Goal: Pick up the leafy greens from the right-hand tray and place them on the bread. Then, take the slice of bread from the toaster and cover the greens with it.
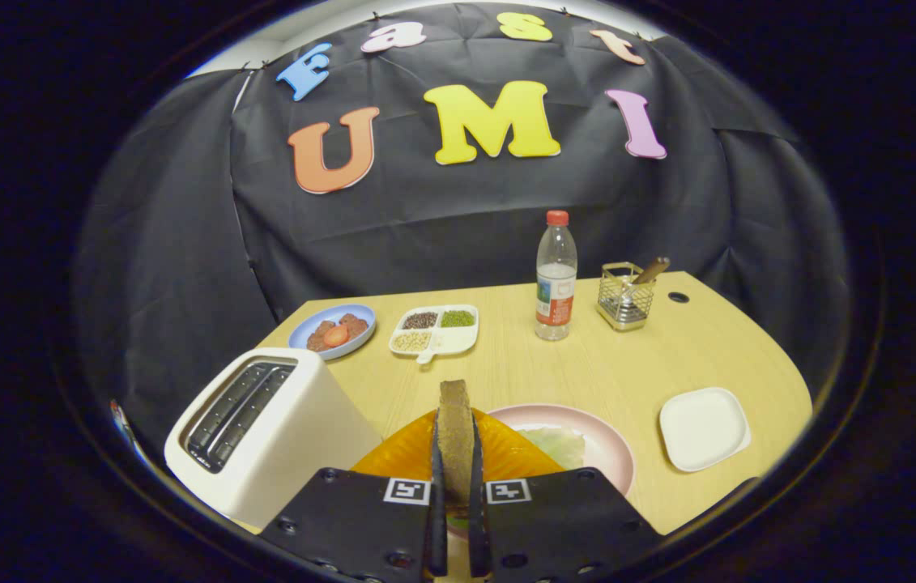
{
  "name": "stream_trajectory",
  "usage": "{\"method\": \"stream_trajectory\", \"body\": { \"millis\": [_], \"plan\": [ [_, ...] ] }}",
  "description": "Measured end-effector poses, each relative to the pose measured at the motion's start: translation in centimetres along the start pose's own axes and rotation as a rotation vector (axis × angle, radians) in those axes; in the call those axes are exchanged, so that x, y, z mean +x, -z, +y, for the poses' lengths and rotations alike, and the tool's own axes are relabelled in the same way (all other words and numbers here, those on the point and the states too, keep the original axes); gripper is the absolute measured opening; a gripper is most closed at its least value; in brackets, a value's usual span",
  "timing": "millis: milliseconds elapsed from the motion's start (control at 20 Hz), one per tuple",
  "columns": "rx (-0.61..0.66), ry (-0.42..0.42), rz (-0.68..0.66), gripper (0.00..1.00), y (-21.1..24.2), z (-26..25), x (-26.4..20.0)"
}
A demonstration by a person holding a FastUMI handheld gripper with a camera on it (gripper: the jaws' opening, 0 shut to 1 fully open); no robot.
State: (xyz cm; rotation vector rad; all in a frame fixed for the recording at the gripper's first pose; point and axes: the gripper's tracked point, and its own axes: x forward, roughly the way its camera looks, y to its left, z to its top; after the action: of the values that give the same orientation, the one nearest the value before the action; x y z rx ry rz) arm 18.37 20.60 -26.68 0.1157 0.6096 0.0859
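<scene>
clamped edge-on between the claw's point(455, 486) two fingers, the bread slice point(455, 429) stands upright, long axis pointing up and away from the fingers. just beyond the bread sits an orange plate point(401, 449), and beside that a pink plate point(603, 445) with leafy greens point(559, 445). left of the bread stands the toaster point(263, 429), all on a pale wood table point(587, 364) against black cloth.

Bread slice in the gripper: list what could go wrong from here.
1. The gripper holds the bread slice upright on edge; released that way, it may tip rather than lie flat over the leafy greens.
2. The slice hangs over the orange plate, while the greens lie on the pink plate beside it; an early drop may miss them.
3. The toaster stands close beside the gripper; a sideways swing might bump it.
</scene>
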Motion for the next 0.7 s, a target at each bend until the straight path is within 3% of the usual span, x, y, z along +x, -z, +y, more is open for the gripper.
{"method": "stream_trajectory", "body": {
  "millis": [200, 650, 700],
  "plan": [
    [0.039, -0.001, -0.007, 0.1, 0.2, -2.1, 0.4],
    [-0.014, 0.069, 0.035, 0.13, 1.7, -6.3, 1.5],
    [-0.016, 0.073, 0.047, 0.2, 2.0, -6.7, 1.6]
  ]
}}
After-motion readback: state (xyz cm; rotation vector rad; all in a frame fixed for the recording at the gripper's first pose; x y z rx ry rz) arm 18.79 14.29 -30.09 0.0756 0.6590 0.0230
